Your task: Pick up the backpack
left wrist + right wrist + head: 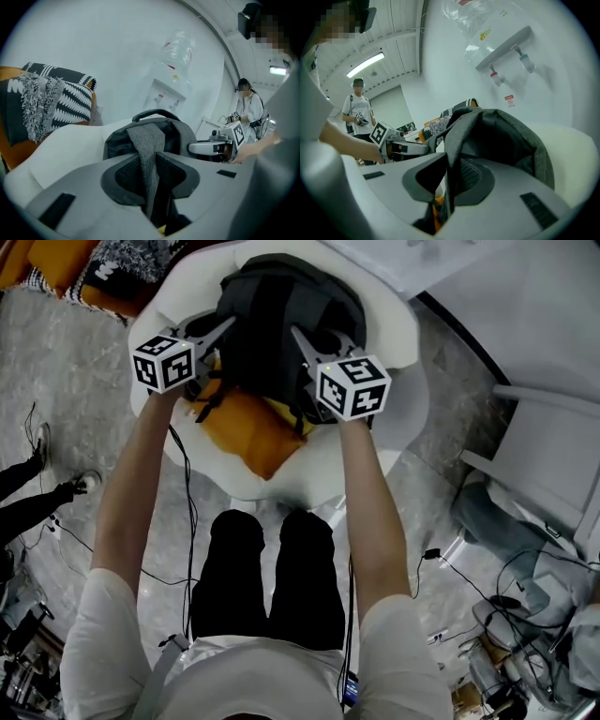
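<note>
- a dark grey backpack (281, 324) sits upright on a rounded white seat (398, 343), straight ahead of us, its straps facing the near side.
- an orange cushion (253, 432) lies on the seat at the backpack's near edge, partly tucked under it.
- our left gripper (223, 331) reaches in from the left, and its jaws are closed on the left strap (147, 145), a grey band that fills the gap between the pads.
- our right gripper (314, 338) reaches in from the right, and its jaws pinch the right strap (457, 136), seen edge-on between the pads.
- both grippers point slightly downward, and each shows in the other's view, just beside the backpack.
- the backpack's carry handle (152, 113) arches over its top, on the far side of the left strap.
- a black and white patterned cushion (70, 101) rests to the far left, against an orange surface.
- a white water dispenser (164, 96) with a clear bottle (178, 49) on top stands against the far wall.
- cables (183, 521) trail across the grey floor around our legs.
</note>
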